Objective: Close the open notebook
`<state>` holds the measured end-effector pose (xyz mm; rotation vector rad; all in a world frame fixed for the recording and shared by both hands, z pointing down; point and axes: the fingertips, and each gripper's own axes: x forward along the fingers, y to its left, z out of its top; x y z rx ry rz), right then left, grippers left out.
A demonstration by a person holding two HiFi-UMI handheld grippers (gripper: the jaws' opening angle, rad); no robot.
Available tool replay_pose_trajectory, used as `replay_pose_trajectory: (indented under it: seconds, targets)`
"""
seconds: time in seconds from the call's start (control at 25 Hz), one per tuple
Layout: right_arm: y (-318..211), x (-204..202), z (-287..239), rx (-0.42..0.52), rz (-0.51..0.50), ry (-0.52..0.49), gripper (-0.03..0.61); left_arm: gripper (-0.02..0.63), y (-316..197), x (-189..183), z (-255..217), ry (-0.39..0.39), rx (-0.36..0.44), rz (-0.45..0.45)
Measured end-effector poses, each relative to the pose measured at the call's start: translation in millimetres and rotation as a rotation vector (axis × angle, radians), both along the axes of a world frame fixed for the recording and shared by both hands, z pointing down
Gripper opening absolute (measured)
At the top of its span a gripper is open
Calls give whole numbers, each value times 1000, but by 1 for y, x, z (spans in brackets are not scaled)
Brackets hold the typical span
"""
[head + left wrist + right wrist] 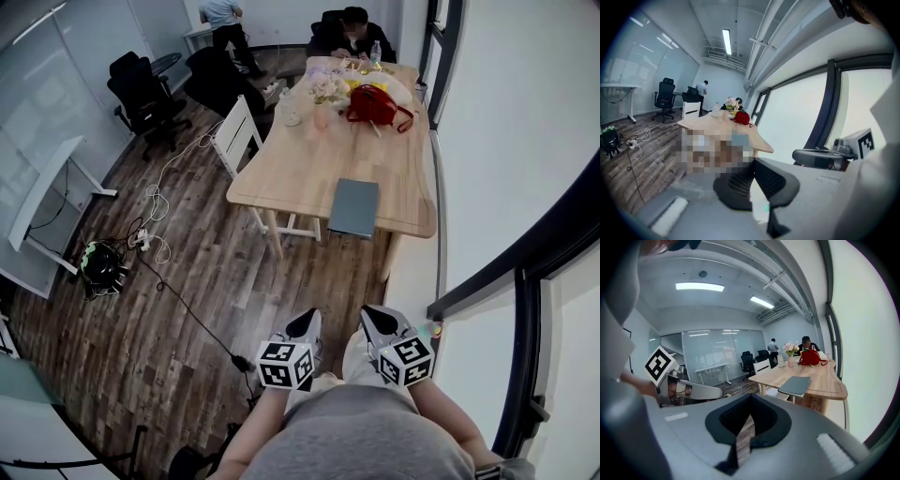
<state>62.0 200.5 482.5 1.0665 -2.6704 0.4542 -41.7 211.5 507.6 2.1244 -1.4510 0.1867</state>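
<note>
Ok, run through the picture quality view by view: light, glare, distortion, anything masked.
Head view: even daylight, strong wide-angle bending, window washed pale, notebook clear. Left gripper view: dark round border, window blown out, a mosaic patch laid over part of the table. Right gripper view: same round border, ceiling light burnt white, table and notebook sharp.

Both grippers are out in front of the body, side by side and just apart, each tipped a little downward. On the left gripper (pixel 307 321) the jaws are pressed together with nothing between them. The right gripper (pixel 377 315) matches it: jaws meeting at the tips, empty, a thin slit lower down. The marker cubes (pixel 286 365) face up. The left arm (pixel 248 436) and right arm (pixel 450 422) run back beside the torso (pixel 361 436).
</note>
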Motion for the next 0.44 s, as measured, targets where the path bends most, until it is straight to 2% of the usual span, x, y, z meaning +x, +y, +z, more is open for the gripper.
replay_pose_trajectory:
  seconds: [0.44]
  targets:
    - [-4,3,-2,3,1,-4,0,5,-4,6,0,6,-3,15]
